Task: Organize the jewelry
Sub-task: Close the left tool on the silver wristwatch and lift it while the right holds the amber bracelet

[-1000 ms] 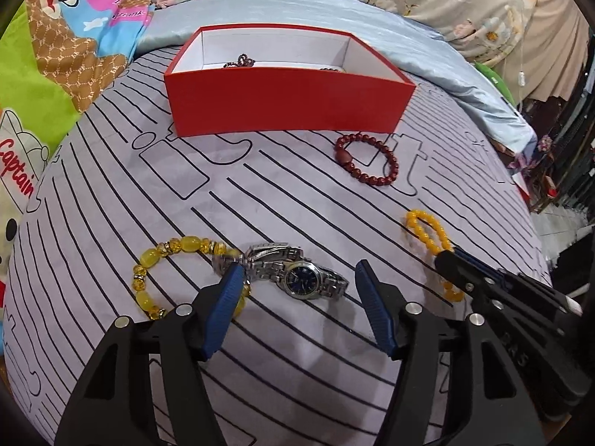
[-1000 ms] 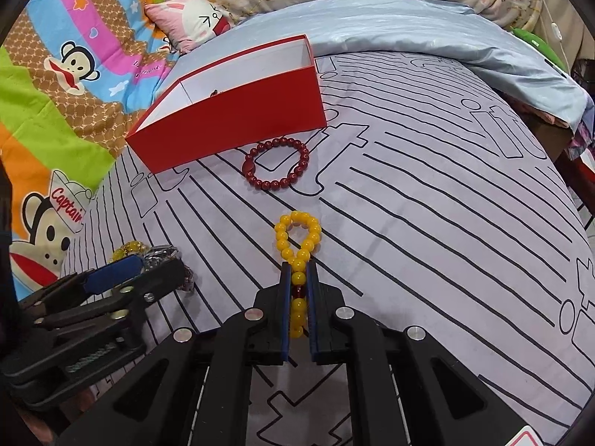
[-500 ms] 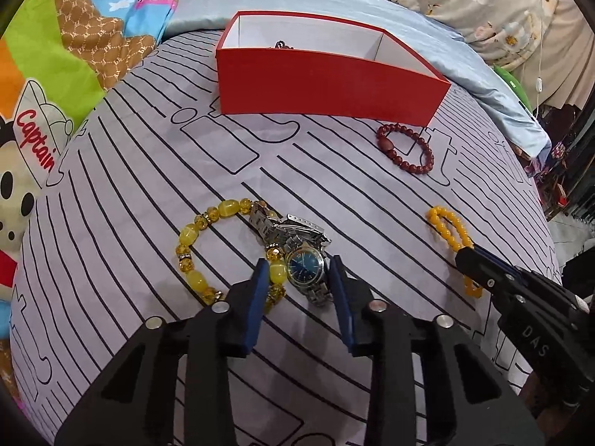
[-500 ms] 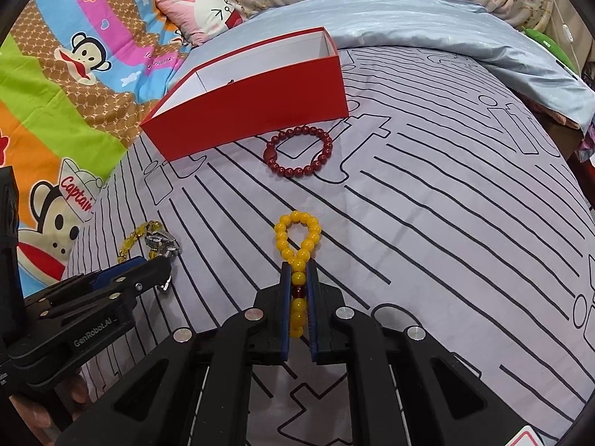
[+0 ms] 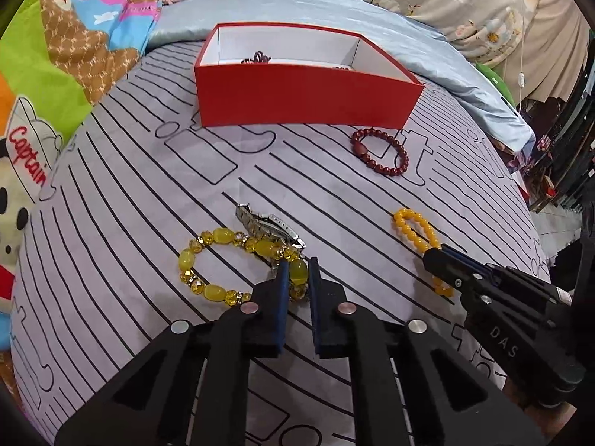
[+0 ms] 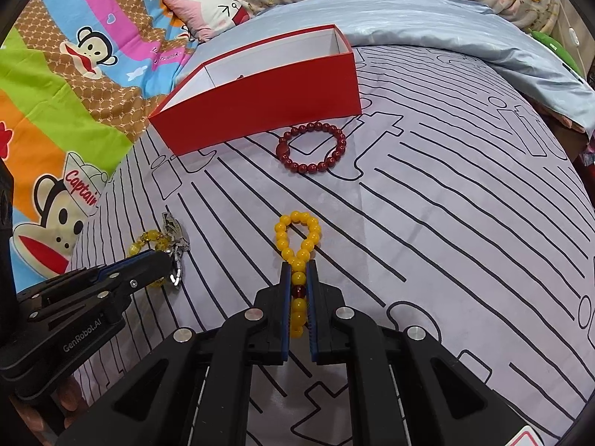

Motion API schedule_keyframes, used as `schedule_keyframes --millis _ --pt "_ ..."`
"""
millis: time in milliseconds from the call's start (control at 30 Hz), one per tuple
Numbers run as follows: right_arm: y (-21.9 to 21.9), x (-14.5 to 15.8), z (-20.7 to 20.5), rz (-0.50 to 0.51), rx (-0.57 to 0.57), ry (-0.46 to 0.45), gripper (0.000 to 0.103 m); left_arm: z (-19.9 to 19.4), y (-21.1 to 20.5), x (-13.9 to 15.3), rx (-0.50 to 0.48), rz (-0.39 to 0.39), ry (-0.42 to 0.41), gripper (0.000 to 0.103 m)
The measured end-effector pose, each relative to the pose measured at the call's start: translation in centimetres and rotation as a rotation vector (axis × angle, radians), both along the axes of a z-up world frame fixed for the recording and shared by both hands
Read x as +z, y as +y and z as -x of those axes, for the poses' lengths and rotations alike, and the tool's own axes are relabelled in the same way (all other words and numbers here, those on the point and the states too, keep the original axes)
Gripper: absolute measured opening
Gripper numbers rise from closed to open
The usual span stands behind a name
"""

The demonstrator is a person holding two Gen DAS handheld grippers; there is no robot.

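Right, my left gripper [image 5: 296, 278] is closing on a big bead of the yellow crystal bracelet [image 5: 223, 260], pads just about pinching it, and the silver watch [image 5: 267, 225] lies tangled across that bracelet just ahead of my fingertips. My right gripper [image 6: 298, 282] is clamped on the orange bead bracelet [image 6: 297, 238], whose loop pokes out ahead of the tips and rests on the striped bedspread [image 6: 465, 223].

The worry on the left: the watch band looks draped over the beads, so lifting could drag the watch along, or the smooth round bead could squirt out of the pads. On the right, the dangling loop might snag the near wall of the red box [image 5: 305, 100] if I carry it in too low.

Room is good: open cloth lies ahead of both grippers up to the box. Only the dark red bracelet [image 6: 312, 148] sits just before its front wall, ahead of my right gripper, so I'd go over it.
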State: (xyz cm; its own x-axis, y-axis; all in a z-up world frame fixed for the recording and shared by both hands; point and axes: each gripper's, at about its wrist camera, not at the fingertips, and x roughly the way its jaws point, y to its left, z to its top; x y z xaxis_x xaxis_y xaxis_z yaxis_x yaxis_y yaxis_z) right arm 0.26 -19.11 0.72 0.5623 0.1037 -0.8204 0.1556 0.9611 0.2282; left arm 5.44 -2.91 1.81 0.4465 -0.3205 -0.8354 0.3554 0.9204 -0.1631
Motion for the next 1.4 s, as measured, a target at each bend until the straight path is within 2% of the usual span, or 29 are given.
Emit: schedule_keyframes --millis 67,133,167,200,300,400,500,667,767,933,1033,1267,1400 --pt "-0.1 0.1 0.0 -0.001 -0.001 -0.001 0.008 0.2 -0.2 0.6 -0.001 -0.012 -0.035 0.012" --pt "-0.2 0.2 0.0 -0.004 -0.003 -0.003 0.008 0.2 -0.3 1.2 0.000 -0.014 -0.057 0.022" --pt "-0.3 0.2 0.0 -0.005 -0.004 -0.003 0.008 0.3 -0.2 1.5 0.002 -0.009 -0.064 0.031" --pt "-0.3 0.2 0.0 -0.006 -0.004 -0.004 0.008 0.3 -0.2 1.5 0.004 -0.006 -0.063 0.034" --pt "-0.4 0.2 0.0 -0.009 -0.004 -0.003 0.008 0.5 -0.4 1.4 -0.015 0.025 -0.048 0.033" --pt "-0.4 0.1 -0.1 -0.010 -0.005 -0.001 0.008 0.7 -1.0 0.7 -0.029 0.009 -0.041 0.033" --pt "-0.4 0.1 0.0 -0.007 -0.004 0.000 0.008 0.2 -0.4 -0.8 0.000 0.003 0.016 0.033" --pt "-0.4 0.0 0.0 -0.005 -0.002 0.002 0.008 -0.1 0.6 -1.1 0.021 -0.018 0.016 0.034" --pt "-0.3 0.1 -0.2 -0.001 0.003 -0.001 0.008 -0.5 1.2 -1.4 0.036 0.014 0.049 0.034" --pt "-0.3 0.2 -0.3 0.000 0.002 -0.001 0.008 -0.1 0.5 0.7 0.007 0.029 -0.004 0.034" --pt "-0.4 0.2 -0.3 -0.004 -0.001 -0.001 0.008 -0.1 -0.4 0.9 -0.015 0.032 -0.016 0.034" --pt "-0.4 0.5 -0.4 -0.006 0.008 -0.009 0.008 -1.1 -0.5 -1.3 0.007 0.018 0.045 0.033" --pt "-0.5 0.5 -0.4 -0.010 0.008 -0.009 0.008 -1.2 -0.4 -1.6 0.016 0.025 0.060 0.032"
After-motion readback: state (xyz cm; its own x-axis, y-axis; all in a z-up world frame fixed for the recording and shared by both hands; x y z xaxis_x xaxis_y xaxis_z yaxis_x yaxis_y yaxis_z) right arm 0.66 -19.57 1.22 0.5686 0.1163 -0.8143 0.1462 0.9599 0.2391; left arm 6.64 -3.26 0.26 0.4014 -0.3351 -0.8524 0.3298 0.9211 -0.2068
